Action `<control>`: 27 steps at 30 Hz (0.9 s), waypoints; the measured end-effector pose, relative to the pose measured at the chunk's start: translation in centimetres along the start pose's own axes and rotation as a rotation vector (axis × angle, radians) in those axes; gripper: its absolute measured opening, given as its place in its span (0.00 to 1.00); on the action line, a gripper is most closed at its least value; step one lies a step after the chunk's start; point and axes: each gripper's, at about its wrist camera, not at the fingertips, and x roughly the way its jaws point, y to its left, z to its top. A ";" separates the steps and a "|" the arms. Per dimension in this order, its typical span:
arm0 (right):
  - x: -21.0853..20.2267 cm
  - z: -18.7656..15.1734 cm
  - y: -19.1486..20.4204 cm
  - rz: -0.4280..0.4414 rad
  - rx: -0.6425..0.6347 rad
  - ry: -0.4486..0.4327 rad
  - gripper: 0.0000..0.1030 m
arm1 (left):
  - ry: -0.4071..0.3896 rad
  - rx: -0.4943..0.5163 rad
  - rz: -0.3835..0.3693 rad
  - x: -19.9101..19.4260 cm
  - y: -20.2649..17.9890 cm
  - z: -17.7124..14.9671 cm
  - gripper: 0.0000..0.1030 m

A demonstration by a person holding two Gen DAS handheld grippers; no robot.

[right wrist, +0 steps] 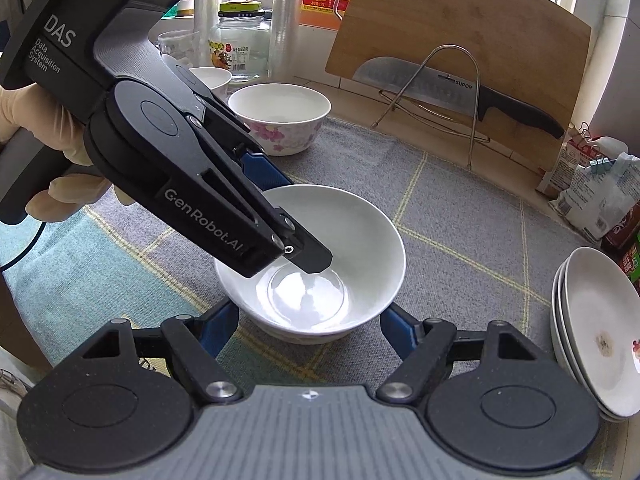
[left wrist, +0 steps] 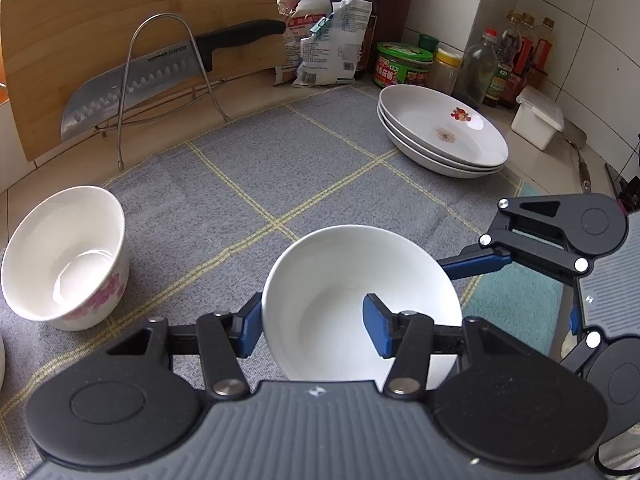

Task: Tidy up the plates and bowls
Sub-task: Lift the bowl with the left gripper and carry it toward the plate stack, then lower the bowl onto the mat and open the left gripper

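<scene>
Left wrist view: the left tongs straddle the near wall of a plain white bowl, one blue pad outside and one inside, apparently gripping it for lifting. The bowl sits on a grey checked mat on the bench. A floral bowl stands well apart, likely its stacking partner. Stacked plates sit far right. A knife reads "SUPOR".

Right wrist view: the right tongs stand wide beside the bowl's base. The left tool reads "DAS Data Acquisition System" and "GenRobot.AI".
</scene>
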 end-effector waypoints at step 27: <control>-1.7 0.7 -1.0 0.026 0.033 -0.048 1.00 | -0.206 -0.013 0.231 -5.1 0.2 -2.2 0.95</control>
